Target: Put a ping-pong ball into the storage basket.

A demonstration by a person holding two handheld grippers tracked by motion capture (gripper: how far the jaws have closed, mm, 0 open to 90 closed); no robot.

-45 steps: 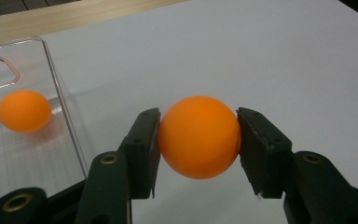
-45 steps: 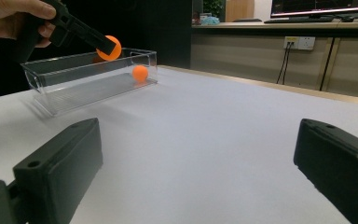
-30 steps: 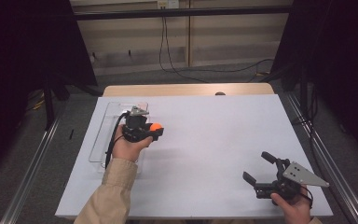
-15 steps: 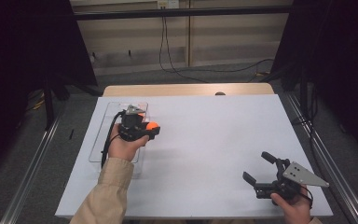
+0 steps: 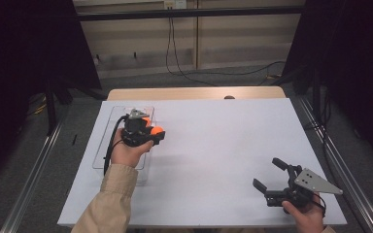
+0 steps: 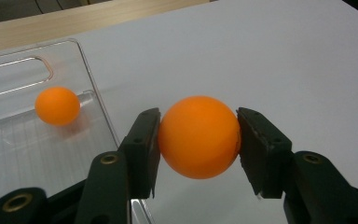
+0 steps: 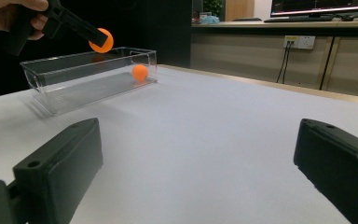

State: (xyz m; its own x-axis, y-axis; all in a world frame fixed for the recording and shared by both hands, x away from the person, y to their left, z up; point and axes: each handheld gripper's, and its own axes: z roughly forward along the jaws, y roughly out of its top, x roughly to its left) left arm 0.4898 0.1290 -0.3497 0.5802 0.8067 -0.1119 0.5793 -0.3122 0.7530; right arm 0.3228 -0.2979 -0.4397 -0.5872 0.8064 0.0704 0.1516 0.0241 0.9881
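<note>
From above, the left gripper (image 5: 150, 132) holds an orange ball (image 5: 156, 130) just beside the clear bin's (image 5: 108, 127) right wall; the right gripper (image 5: 273, 178) rests on the table (image 5: 223, 141), jaws apart. Along the left jaws, the ball (image 6: 199, 136) sits squarely clamped, a second ball (image 6: 57, 106) lying in the bin ahead-left. From the right gripper, the bin (image 7: 74, 79) stands far ahead-left. Judging so, carry the ball over the wall before releasing.

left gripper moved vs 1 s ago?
Yes. In the high view the left gripper, shut on an orange ball, has drifted toward the far end of the clear tray and slightly toward the tray's side. The right gripper sits as before.
</note>
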